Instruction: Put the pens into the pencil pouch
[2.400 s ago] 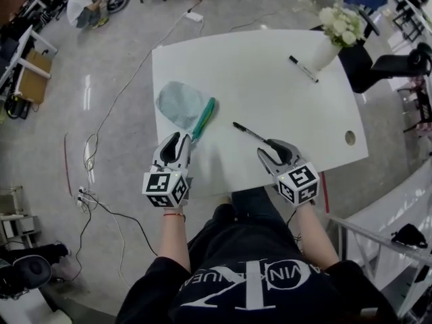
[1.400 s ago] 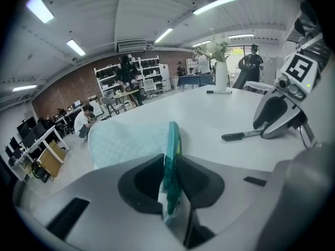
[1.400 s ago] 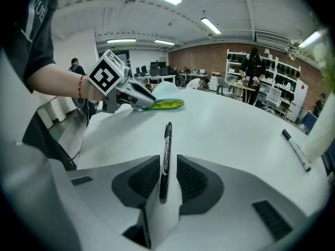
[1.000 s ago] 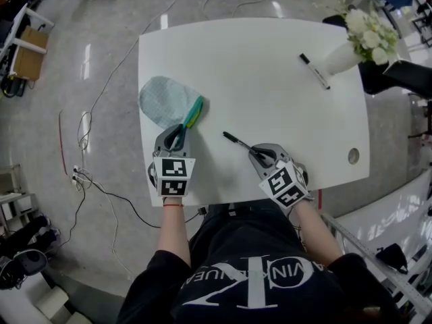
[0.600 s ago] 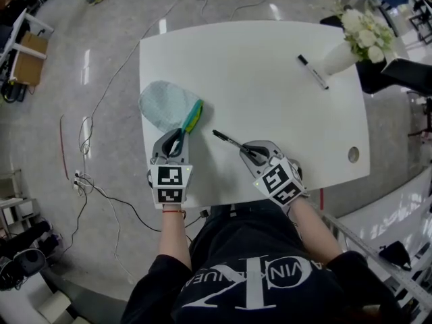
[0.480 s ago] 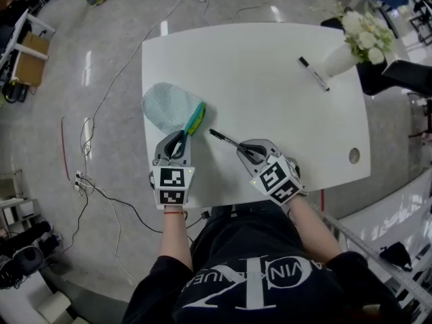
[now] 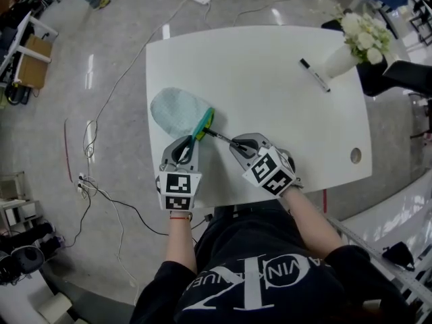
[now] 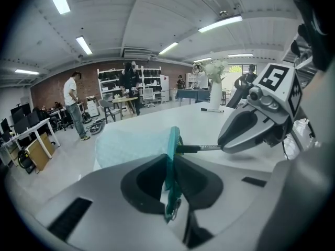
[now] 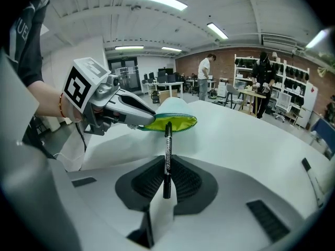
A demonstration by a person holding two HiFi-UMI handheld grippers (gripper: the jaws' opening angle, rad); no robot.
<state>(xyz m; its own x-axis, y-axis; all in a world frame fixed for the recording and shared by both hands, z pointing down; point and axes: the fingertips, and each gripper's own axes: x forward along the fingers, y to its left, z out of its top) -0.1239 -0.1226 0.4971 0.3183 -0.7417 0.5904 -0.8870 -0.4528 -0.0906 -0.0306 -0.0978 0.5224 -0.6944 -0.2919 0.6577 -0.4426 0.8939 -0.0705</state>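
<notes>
My left tool (image 8: 171, 175) is pinched narrow on the teal zip edge of the pouch (image 7: 174, 109), lifting that lip off the surface (image 7: 270, 106). The rest of the pouch lies flat near the surface's left edge. It is pale blue-green cloth with a teal band along the mouth and a yellow-green lining showing where the mouth gapes. It looks soft and limp, so I judge the opening would sag shut if I let go. The zip band is the only firm part and the right place to hold.

My right tool (image 9: 166, 175) is closed on a black pen (image 9: 167, 143), gripping the barrel toward its rear, with the front end pointing at the open mouth. The pen is slim, stiff and light, and its smooth printed barrel could swivel between the pads if it catches on the cloth. A hold behind the middle leaves plenty of length free to slide in. From the head view the tip sits right at the lip, though I can't quite tell whether it is already inside or only touching the edge.

A second pen (image 7: 314, 74), also black, lies well apart at the far right, just beside a vase of white flowers (image 7: 351, 40).
</notes>
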